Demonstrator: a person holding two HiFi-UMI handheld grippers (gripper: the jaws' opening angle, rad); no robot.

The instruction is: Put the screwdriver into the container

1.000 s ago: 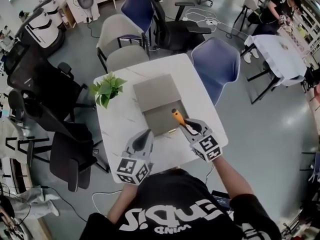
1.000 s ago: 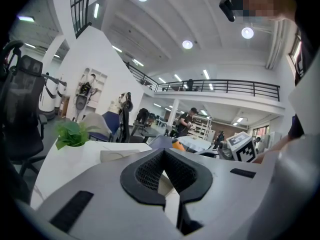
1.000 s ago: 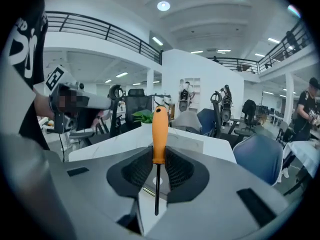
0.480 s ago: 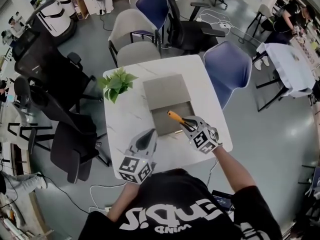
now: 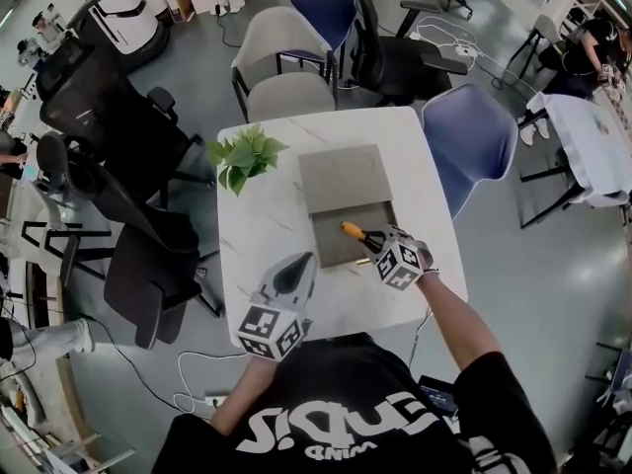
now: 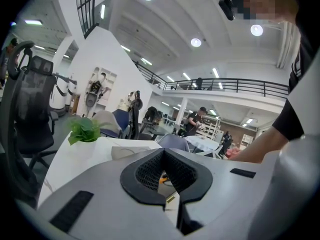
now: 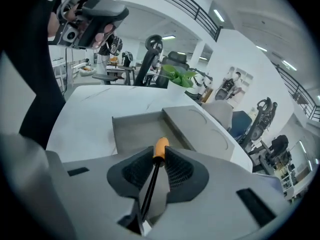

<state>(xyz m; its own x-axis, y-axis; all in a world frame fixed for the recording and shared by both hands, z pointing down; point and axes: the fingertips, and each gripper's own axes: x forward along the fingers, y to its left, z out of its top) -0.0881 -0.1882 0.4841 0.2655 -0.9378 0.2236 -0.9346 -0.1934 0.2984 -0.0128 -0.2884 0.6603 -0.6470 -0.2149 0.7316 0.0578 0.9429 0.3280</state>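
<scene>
Your right gripper (image 5: 379, 242) clamps the screwdriver (image 7: 160, 148) over the container (image 5: 336, 249) — tip hidden between its jaws; your left gripper (image 5: 299, 263), beside the container, sits closed, empty.

Open container (image 5: 331, 250) unobstructed; plant (image 5: 247, 156) well aside.

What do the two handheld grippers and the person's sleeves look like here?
The left gripper and right gripper have light grey shells, tapered jaws, black meshed pads and a black-and-white marker cube each. Black short-sleeved T-shirt, white print.
</scene>
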